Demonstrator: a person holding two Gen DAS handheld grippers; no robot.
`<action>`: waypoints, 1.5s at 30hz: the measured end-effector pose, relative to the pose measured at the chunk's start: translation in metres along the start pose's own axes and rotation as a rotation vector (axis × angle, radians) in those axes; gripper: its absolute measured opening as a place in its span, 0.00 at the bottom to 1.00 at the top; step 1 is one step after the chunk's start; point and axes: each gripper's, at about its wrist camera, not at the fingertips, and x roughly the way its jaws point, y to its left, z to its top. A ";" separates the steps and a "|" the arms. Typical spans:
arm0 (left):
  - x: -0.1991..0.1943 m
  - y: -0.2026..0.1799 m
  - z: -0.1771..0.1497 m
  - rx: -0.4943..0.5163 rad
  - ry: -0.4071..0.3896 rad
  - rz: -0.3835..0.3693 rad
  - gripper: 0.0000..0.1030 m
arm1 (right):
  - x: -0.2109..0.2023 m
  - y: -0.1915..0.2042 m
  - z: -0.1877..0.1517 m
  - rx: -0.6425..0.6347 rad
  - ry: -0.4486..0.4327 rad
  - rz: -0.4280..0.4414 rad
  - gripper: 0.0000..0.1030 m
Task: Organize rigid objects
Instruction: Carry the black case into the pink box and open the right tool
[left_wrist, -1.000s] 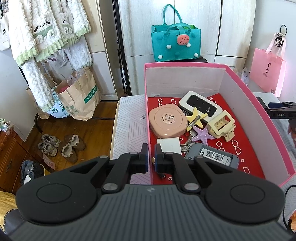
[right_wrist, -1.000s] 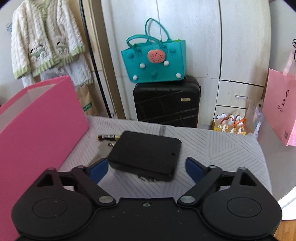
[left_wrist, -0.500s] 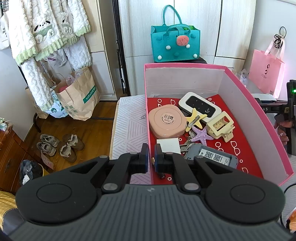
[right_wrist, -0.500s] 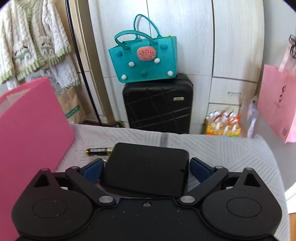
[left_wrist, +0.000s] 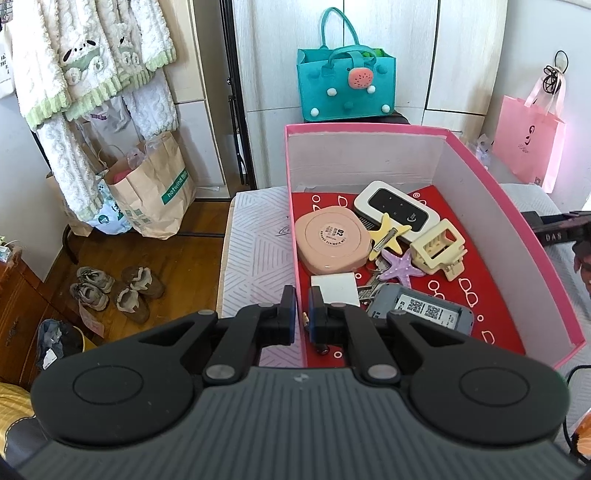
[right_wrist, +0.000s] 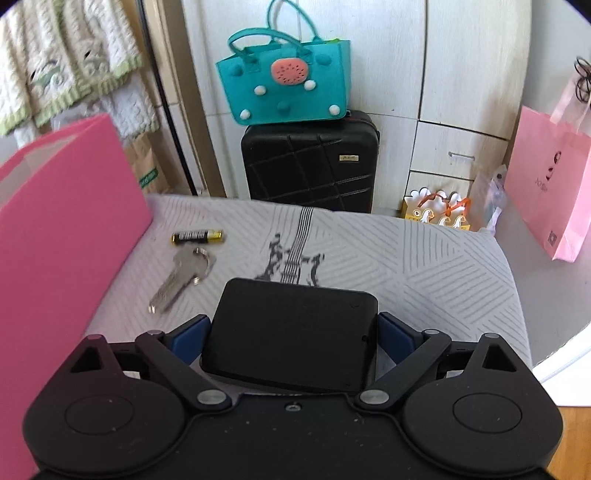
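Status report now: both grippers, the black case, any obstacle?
Left hand-held gripper shut on pink box wall. Right hand-held gripper shut on black case. Key, battery left outside; path clear.

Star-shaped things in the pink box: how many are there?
2. A yellow star lies beside the round pink case; a purple starfish sits just below it, by the cream hair claw. Others could be buried underneath.

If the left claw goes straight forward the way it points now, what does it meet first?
Probably the near left wall of the pink box, which runs on between the shut fingertips of the left claw. Slightly to the right it would meet the white card instead; depth is unclear.
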 end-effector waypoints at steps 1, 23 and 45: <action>0.000 0.001 0.000 0.002 0.000 0.000 0.06 | 0.000 0.000 -0.001 -0.006 0.001 -0.002 0.95; -0.005 0.002 0.004 0.064 0.018 -0.011 0.06 | -0.102 0.060 0.008 -0.047 -0.156 0.199 0.94; -0.004 0.018 0.008 0.013 0.034 -0.085 0.05 | -0.071 0.238 0.030 -0.308 0.182 0.511 0.94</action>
